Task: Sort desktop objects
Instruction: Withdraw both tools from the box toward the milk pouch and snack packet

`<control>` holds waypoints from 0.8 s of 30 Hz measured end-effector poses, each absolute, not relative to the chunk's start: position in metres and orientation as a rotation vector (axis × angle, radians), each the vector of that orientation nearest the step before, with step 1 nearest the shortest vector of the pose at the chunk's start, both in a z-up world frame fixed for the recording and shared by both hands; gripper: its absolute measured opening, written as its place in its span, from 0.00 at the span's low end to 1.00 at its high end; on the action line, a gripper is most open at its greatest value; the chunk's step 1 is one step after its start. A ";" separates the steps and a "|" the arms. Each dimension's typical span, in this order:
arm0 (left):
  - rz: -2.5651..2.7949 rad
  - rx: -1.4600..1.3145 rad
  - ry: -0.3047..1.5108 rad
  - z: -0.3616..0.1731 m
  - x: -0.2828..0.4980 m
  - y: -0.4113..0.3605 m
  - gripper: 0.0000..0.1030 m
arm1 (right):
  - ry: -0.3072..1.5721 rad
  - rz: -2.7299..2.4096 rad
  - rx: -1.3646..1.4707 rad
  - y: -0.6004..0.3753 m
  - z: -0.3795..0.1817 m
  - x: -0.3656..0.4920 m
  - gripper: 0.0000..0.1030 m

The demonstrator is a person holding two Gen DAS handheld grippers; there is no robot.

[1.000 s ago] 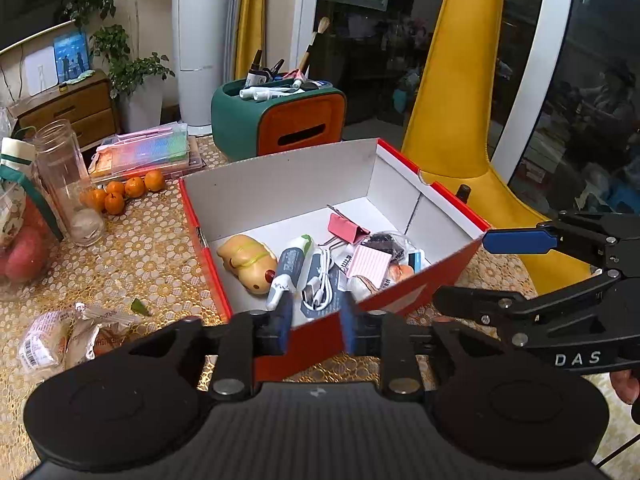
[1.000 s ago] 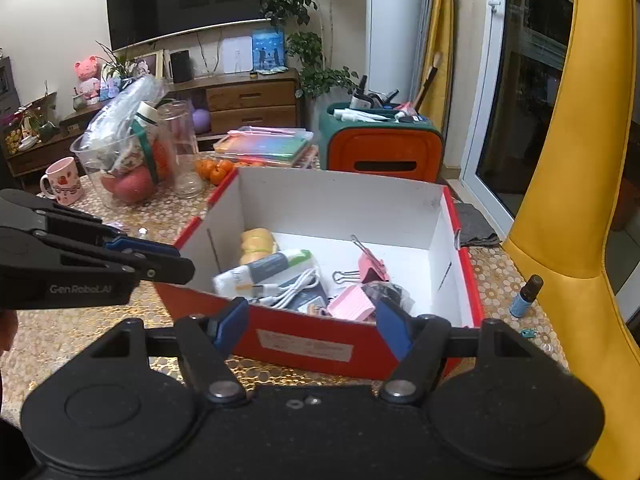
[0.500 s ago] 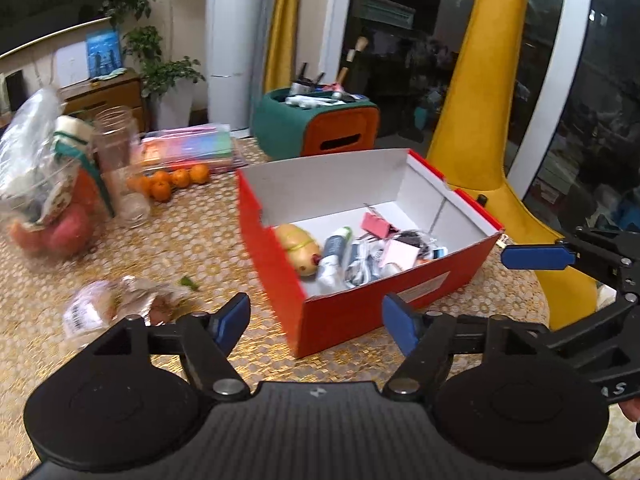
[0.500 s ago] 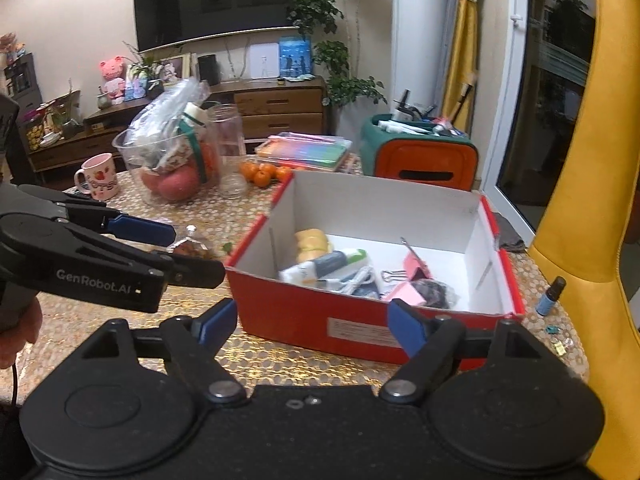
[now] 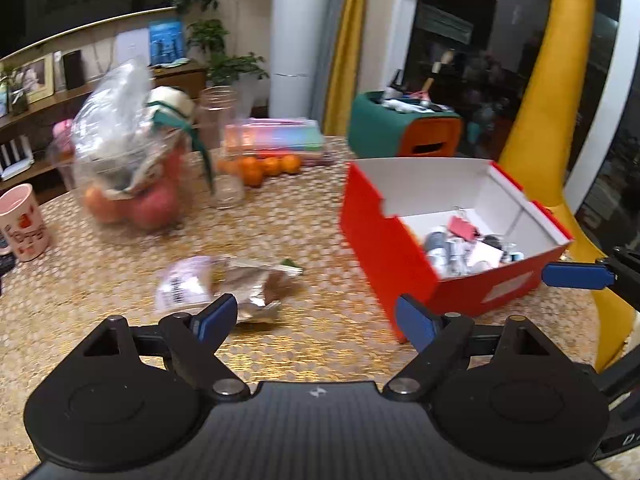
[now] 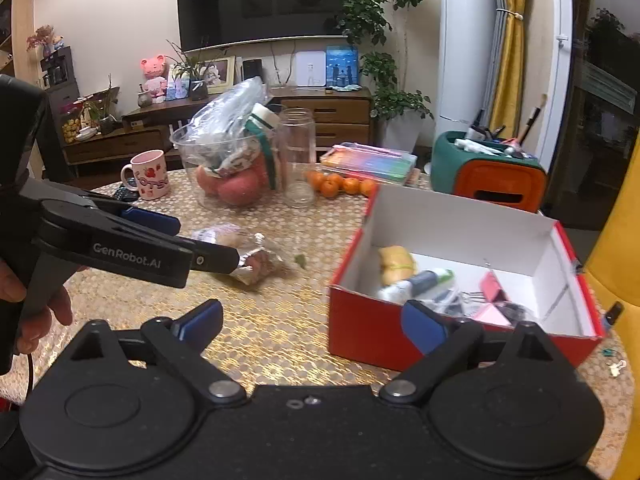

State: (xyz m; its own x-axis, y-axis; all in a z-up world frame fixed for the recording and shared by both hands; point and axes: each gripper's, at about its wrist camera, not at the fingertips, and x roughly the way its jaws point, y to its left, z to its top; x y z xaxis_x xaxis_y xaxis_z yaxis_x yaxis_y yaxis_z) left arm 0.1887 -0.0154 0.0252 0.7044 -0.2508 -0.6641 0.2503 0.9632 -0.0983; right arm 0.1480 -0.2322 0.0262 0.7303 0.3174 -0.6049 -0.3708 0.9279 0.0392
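A red box (image 5: 392,248) with a white inside stands on the gold-patterned table (image 5: 288,220); it also shows in the right wrist view (image 6: 364,328). It holds small desk items: a pink binder clip (image 6: 493,285), a tube (image 6: 420,280), a yellow toy (image 6: 396,262). My left gripper (image 5: 316,318) is open and empty, above the table left of the box. My right gripper (image 6: 314,322) is open and empty, in front of the box's near left corner.
A crumpled plastic wrapper (image 5: 224,280) lies on the table ahead of the left gripper. Further back stand a bowl of apples in a bag (image 6: 228,168), a glass jar (image 6: 298,160), a pink mug (image 6: 148,174), oranges (image 6: 340,184), a flat colourful case (image 6: 370,160) and a green-orange organiser (image 6: 488,172).
My left gripper, shut on the box's front wall a second ago, has opened, pulled back and swung left. My right gripper has also drawn back and left. The box stays on the table.
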 end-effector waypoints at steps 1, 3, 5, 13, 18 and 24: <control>-0.270 -0.006 0.740 0.024 0.190 -0.010 0.84 | 0.650 0.382 -0.090 -0.226 0.025 0.150 0.95; -0.255 -0.018 0.743 0.020 0.195 0.001 0.84 | 0.648 0.387 -0.096 -0.218 0.021 0.152 0.95; -0.242 -0.027 0.745 0.015 0.199 0.010 0.84 | 0.650 0.393 -0.104 -0.208 0.018 0.156 0.95; -0.220 -0.039 0.791 -0.009 0.226 0.042 0.85 | 0.672 0.410 -0.137 -0.173 0.001 0.177 0.95; -0.181 -0.025 0.797 -0.019 0.248 0.059 0.85 | 0.687 0.413 -0.139 -0.156 -0.007 0.198 0.95; -0.162 -0.034 0.822 -0.029 0.278 0.072 0.85 | 0.699 0.403 -0.130 -0.140 -0.015 0.229 0.95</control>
